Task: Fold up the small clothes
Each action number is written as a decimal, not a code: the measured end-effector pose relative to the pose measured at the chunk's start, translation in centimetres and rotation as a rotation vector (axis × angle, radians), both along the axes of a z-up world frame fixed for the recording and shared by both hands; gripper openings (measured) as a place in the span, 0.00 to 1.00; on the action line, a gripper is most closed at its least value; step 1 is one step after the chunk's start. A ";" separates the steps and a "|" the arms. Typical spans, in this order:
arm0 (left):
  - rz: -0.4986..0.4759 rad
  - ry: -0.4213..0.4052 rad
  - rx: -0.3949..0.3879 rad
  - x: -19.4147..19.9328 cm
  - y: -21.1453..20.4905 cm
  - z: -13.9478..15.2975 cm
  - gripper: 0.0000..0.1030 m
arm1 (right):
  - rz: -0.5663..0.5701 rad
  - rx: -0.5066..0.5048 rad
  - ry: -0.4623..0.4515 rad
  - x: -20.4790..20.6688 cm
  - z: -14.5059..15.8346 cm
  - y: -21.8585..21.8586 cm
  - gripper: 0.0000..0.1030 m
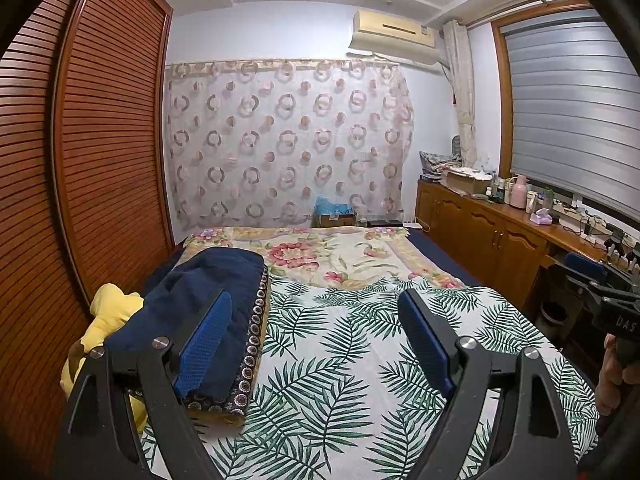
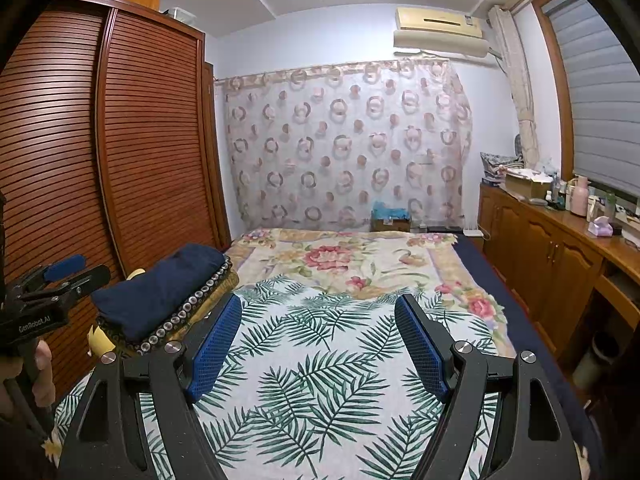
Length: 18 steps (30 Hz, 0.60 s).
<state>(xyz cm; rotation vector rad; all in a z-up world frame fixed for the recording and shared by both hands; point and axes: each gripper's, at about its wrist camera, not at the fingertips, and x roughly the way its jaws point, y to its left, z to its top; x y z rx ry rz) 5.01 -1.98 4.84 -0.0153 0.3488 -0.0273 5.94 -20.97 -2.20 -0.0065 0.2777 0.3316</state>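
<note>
Clothes stack (image 1: 192, 312), navy piece folded on top, sits at the left edge of the bed (image 1: 340, 360), long axis running away toward the far wall. Left gripper (image 1: 316, 344) hovers just beside it, jaws spread, empty. Right gripper (image 2: 320, 344), likewise wide and empty, is farther; left looks better placed.

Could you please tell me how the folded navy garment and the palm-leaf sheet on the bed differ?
The navy garment is plain dark blue; the palm-leaf sheet is white with green fronds. The garment is folded into a compact stack at the bed's left edge, atop a ring-patterned cloth; the sheet lies spread flat across the near bed. Neither is held: the left gripper and right gripper are both open above the sheet.
</note>
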 end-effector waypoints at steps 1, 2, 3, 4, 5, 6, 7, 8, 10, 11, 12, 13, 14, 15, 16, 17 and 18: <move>-0.002 0.000 -0.001 0.0 0.0 0.0 0.83 | 0.001 0.000 0.000 0.0 0.0 0.0 0.78; -0.001 0.000 0.000 0.0 0.0 0.0 0.83 | 0.000 -0.001 0.000 0.0 0.0 0.0 0.78; 0.000 -0.001 0.001 0.0 0.0 0.0 0.83 | 0.001 -0.001 0.000 0.0 0.0 0.0 0.78; 0.000 0.000 0.001 0.0 0.0 0.0 0.83 | 0.000 -0.001 -0.001 0.1 0.1 -0.1 0.78; -0.001 0.000 0.000 0.0 0.0 0.0 0.83 | 0.000 0.000 -0.001 0.1 0.0 -0.1 0.78; -0.001 0.001 0.000 0.0 0.0 0.1 0.83 | 0.001 0.001 0.000 0.2 0.0 -0.2 0.78; -0.001 0.000 0.000 0.0 0.0 0.0 0.83 | 0.000 0.000 0.000 0.1 0.0 -0.2 0.78; 0.000 -0.001 0.001 0.0 0.0 0.0 0.83 | 0.000 -0.001 0.000 0.2 0.1 -0.2 0.78; 0.000 -0.001 0.000 0.0 0.0 0.0 0.83 | 0.001 0.000 0.000 0.2 0.0 -0.3 0.78; 0.000 -0.001 0.000 0.0 0.1 0.0 0.83 | 0.000 0.001 0.000 0.3 0.1 -0.4 0.78; 0.000 -0.001 0.000 0.0 0.0 0.0 0.83 | 0.001 0.000 -0.001 0.3 0.0 -0.4 0.78; 0.000 -0.001 0.001 0.0 0.1 -0.1 0.83 | 0.001 0.000 -0.001 0.3 0.1 -0.4 0.78; 0.000 -0.001 0.001 0.0 0.1 -0.1 0.83 | 0.001 0.000 0.000 0.3 0.1 -0.4 0.78; 0.000 -0.001 0.001 0.0 0.1 0.0 0.83 | 0.002 0.001 0.000 0.3 0.0 -0.4 0.78; -0.001 -0.002 0.000 0.0 0.1 -0.1 0.83 | 0.001 0.001 0.000 0.4 0.0 -0.4 0.78; -0.001 -0.002 0.000 0.0 0.1 -0.1 0.83 | 0.001 0.000 -0.001 0.4 0.0 -0.4 0.78; -0.001 -0.002 0.000 0.0 0.1 -0.1 0.83 | 0.001 0.000 -0.001 0.4 0.0 -0.4 0.78</move>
